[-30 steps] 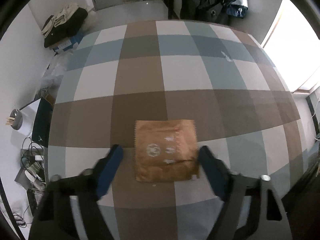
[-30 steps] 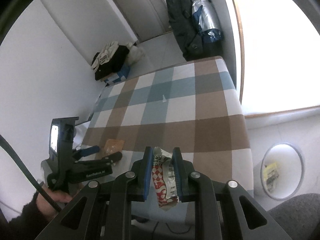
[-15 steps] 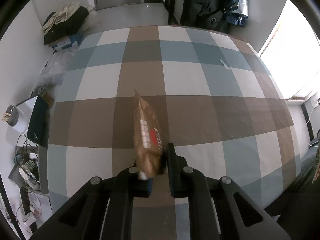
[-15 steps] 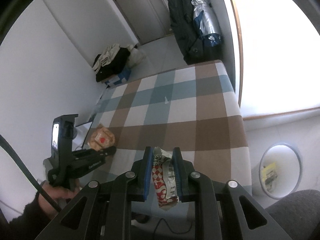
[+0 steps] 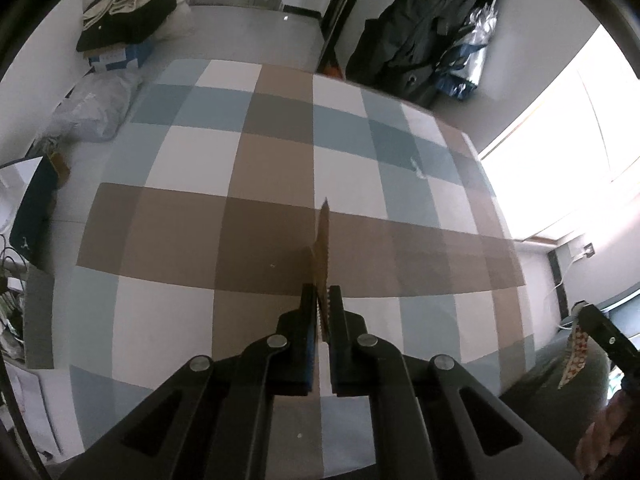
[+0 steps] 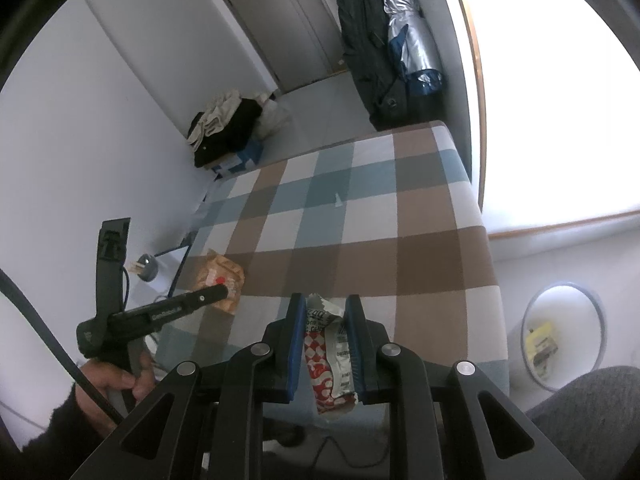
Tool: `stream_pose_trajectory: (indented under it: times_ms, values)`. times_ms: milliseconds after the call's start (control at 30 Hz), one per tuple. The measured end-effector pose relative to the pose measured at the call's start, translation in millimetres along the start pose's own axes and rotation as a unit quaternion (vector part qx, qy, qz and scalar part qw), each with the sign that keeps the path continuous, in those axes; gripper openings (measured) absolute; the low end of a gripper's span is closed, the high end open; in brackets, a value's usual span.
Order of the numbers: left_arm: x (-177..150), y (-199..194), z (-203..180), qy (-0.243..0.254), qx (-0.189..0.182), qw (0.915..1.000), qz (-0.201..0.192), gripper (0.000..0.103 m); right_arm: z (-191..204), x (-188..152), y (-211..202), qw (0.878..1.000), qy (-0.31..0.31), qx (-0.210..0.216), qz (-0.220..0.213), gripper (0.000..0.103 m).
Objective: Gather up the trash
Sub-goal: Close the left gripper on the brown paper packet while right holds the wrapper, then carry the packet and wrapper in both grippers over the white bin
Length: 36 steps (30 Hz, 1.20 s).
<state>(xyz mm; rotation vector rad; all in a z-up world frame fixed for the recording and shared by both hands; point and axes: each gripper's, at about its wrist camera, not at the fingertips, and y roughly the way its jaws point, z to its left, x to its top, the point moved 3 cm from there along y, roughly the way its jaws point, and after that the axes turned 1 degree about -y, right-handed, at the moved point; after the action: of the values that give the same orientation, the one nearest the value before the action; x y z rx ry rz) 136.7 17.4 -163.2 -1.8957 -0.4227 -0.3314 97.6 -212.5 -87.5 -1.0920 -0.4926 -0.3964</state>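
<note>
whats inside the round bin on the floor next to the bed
The round bin holds one yellow wrapper lying against its pale inner wall. The part nearest the camera is cut off by the rim and the grey cushion, so anything lying there stays hidden.

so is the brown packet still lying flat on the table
No, the brown packet is pinched in the left gripper and stands off the checked table, seen edge-on in the left wrist view.

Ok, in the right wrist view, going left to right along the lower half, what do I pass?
Hand gripping the left tongs → brown snack packet they hold → red-and-white wrapper in the right tongs → round bin with yellow trash inside.
</note>
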Motion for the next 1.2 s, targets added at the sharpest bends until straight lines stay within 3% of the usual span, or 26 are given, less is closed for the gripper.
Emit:
stream_pose_trajectory:
  times_ms: [367, 633, 967, 1200]
  values:
    - [0.2, -11.5, -7.4, 0.018, 0.001, 0.9998, -0.011, 0.001, -2.9, 1.3, -21.2, 1.000, 0.001, 0.009, -0.022, 0.019]
    - [3.9, -29.0, -44.0, 0.056, -0.006, 0.9981, -0.027, 0.001, -14.6, 12.6, -54.7, 0.998, 0.013, 0.022, -0.057, 0.019]
    - [7.4, -43.3, -150.4, 0.130, -0.043, 0.9897, -0.043, 0.001, -54.3, 28.0, -121.0, 0.993, 0.035, 0.014, -0.116, 0.019]
    - [7.8, -33.5, -227.2, 0.165, -0.092, 0.9815, -0.031, 0.001, -102.1, 30.5, -166.2, 0.986, 0.061, -0.016, -0.153, 0.019]
